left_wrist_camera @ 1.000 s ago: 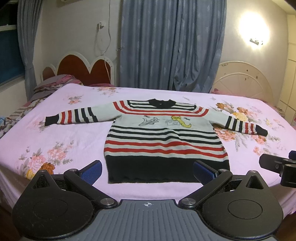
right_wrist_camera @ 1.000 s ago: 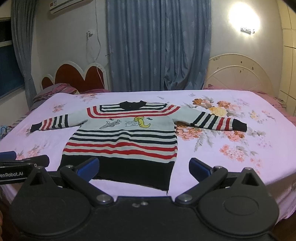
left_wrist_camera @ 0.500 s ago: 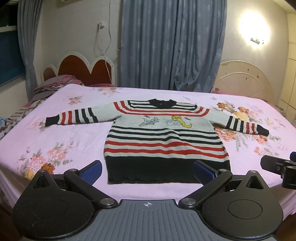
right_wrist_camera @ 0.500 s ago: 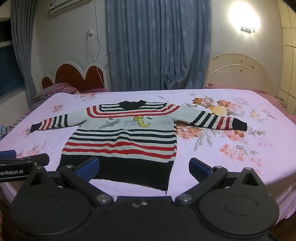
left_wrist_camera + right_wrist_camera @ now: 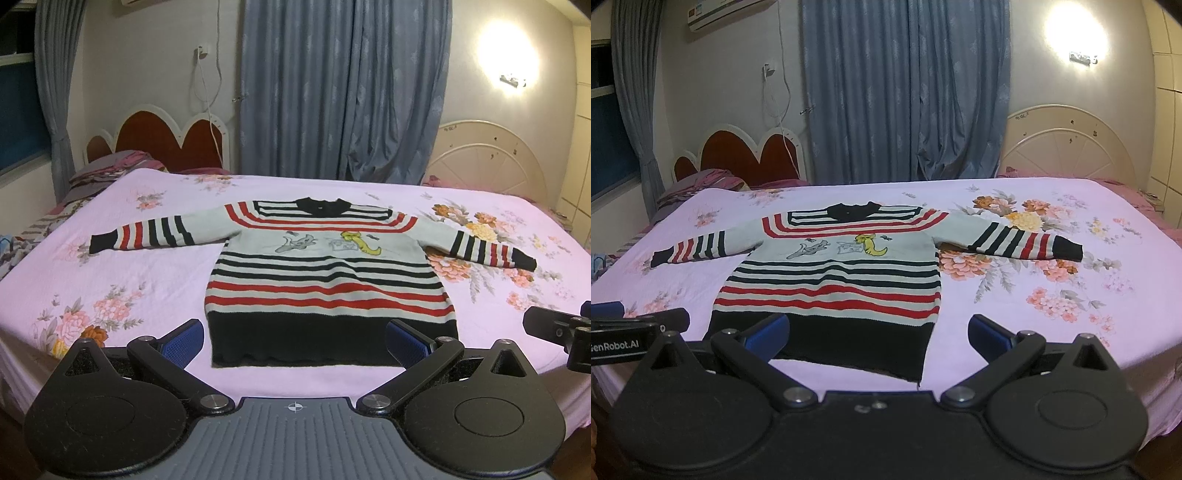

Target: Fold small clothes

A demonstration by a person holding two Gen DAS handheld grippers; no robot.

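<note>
The bed [image 5: 122,280], under a pink floral sheet, is carrying a small striped sweater [image 5: 325,280] that is lying flat and face up near its front edge, collar [image 5: 320,205] pointing toward the curtained far side, both sleeves spread out toward the bed's side edges. The black hem band [image 5: 332,341] is sitting just inside the front edge, nearest both tools.

The left gripper [image 5: 293,341] is hovering just short of the hem with its jaws spread wide and nothing between them; the right gripper [image 5: 877,334] is doing likewise beside it, jaws equally wide and empty, looking across the hem's right corner [image 5: 918,380]. Nothing is folded yet, so the step in hand is looking like the first reach.

To do it well, each tool is probably best heading for its own side: the left sleeve cuff [image 5: 100,243] and the right sleeve cuff [image 5: 1067,248], pinching only the knit and not the sheet beneath. Bringing the sleeves across the chest evenly is likely keeping the body square; dragging the loose knit risks bunching the stripes
</note>
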